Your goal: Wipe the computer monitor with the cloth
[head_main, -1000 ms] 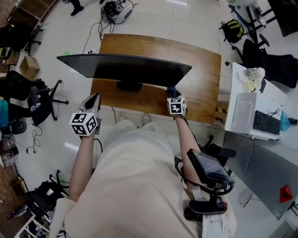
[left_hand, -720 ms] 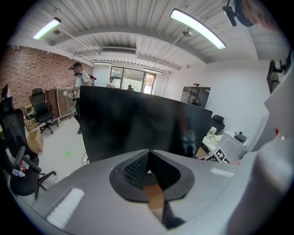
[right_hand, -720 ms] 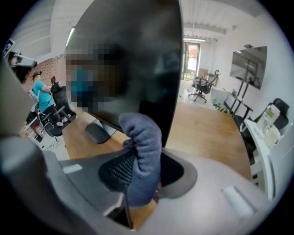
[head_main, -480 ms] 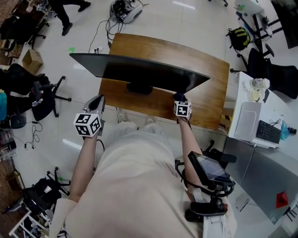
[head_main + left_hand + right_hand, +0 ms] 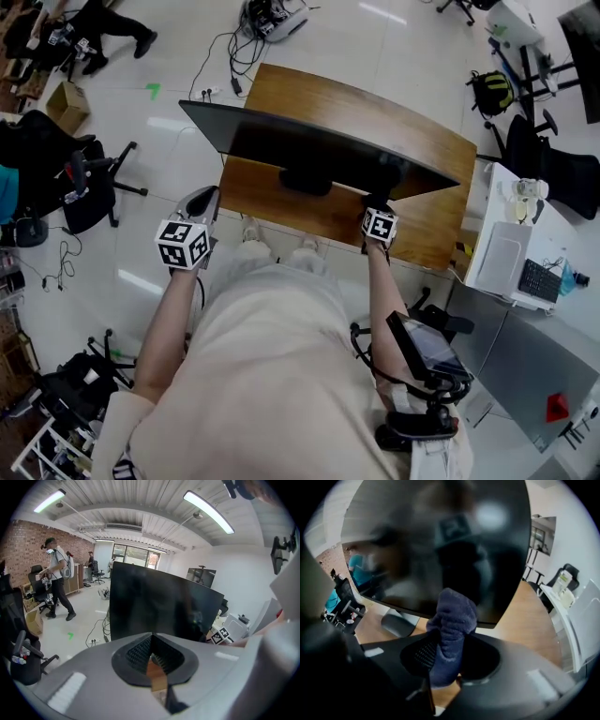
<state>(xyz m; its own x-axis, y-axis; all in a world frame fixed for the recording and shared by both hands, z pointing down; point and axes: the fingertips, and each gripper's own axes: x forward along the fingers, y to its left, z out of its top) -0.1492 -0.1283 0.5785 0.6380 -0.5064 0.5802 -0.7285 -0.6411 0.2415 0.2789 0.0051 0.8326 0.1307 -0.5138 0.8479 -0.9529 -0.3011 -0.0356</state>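
Observation:
A wide black monitor (image 5: 319, 141) stands on a wooden desk (image 5: 412, 127), its stand (image 5: 307, 180) near the middle. My right gripper (image 5: 374, 200) is at the screen's lower edge, right of the stand, shut on a dark blue cloth (image 5: 451, 625). The cloth sticks up between the jaws and meets the dark screen (image 5: 440, 541). My left gripper (image 5: 201, 197) hangs off the desk's left front, short of the screen, jaws together and empty. In the left gripper view the monitor (image 5: 159, 604) faces it from a short way off, beyond the left gripper (image 5: 151, 641).
An office chair (image 5: 89, 192) stands to the left on the floor. Cables (image 5: 225, 56) lie behind the desk. A white side table (image 5: 497, 202) at the right carries a keyboard (image 5: 539, 277). A person (image 5: 56, 583) walks in the background.
The head camera has shifted. The right gripper with the cloth now sits further in from the monitor's right end, nearer the stand. The left gripper has kept its place.

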